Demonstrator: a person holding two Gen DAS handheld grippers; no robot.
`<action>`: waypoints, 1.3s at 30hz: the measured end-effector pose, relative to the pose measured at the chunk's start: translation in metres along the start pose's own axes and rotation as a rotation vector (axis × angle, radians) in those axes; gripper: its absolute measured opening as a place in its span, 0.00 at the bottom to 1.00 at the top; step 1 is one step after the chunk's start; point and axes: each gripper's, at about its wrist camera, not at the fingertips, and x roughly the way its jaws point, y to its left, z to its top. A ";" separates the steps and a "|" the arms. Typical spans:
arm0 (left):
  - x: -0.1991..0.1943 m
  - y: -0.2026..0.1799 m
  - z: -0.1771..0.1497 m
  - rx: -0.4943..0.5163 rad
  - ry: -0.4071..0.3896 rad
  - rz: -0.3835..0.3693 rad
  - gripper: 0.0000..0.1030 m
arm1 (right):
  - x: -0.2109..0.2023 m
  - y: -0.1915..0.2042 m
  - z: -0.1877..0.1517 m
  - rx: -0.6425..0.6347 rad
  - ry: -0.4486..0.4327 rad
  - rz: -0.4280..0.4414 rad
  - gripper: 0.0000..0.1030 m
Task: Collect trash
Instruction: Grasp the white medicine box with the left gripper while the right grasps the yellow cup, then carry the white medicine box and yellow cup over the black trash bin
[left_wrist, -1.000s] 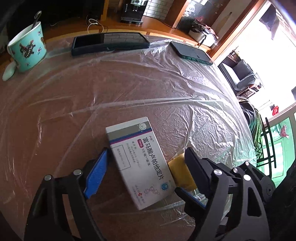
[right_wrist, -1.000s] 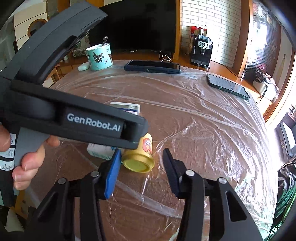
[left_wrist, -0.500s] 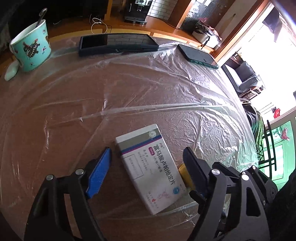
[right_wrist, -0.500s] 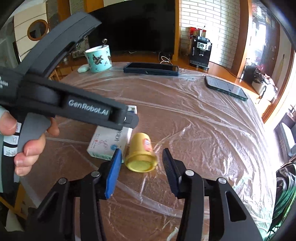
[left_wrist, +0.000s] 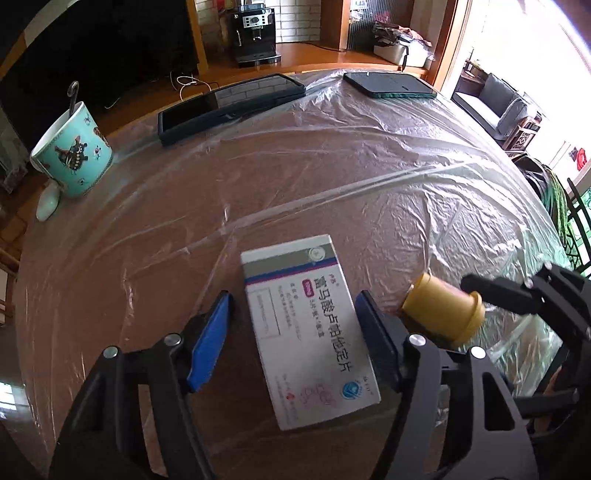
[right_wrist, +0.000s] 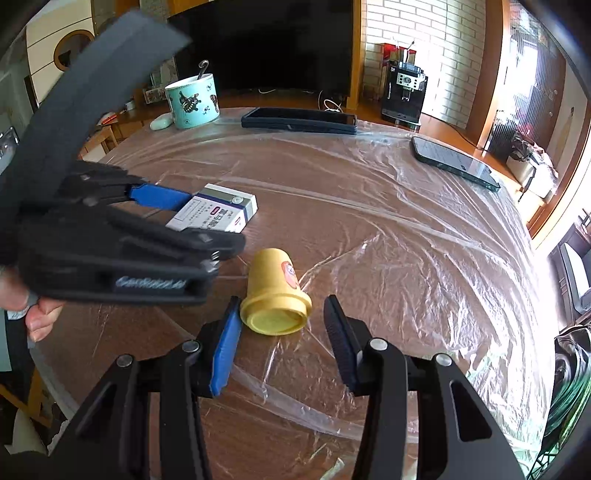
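A white medicine box (left_wrist: 310, 325) with a grey and purple band lies flat on the plastic-covered table. My left gripper (left_wrist: 291, 325) is open with its jaws on either side of the box, not closed on it. A small yellow cup (right_wrist: 275, 295) lies on its side just right of the box, its rim facing the right wrist camera; it also shows in the left wrist view (left_wrist: 441, 312). My right gripper (right_wrist: 282, 332) is open with the cup's rim between its fingertips. The left gripper (right_wrist: 192, 218) appears in the right wrist view, straddling the box (right_wrist: 216, 210).
A teal patterned mug (left_wrist: 72, 155) with a spoon stands at the far left, with a small white object beside it. A dark tablet (left_wrist: 229, 105) and a dark phone (left_wrist: 389, 85) lie at the far edge. Clear plastic sheet (right_wrist: 406, 240) covers the round brown table.
My left gripper has swung and moved so the box sits squarely between its jaws. The right gripper has moved closer to the yellow cup, whose rim now lies between its fingertips.
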 end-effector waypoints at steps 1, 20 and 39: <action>-0.001 0.001 -0.003 0.012 -0.007 -0.001 0.67 | 0.001 0.001 0.001 -0.006 0.002 0.001 0.44; -0.024 0.006 -0.030 0.031 -0.112 -0.057 0.50 | -0.001 -0.004 0.005 0.067 -0.011 0.059 0.36; -0.073 0.009 -0.076 -0.016 -0.190 -0.125 0.50 | -0.043 -0.001 -0.020 0.100 -0.066 0.117 0.36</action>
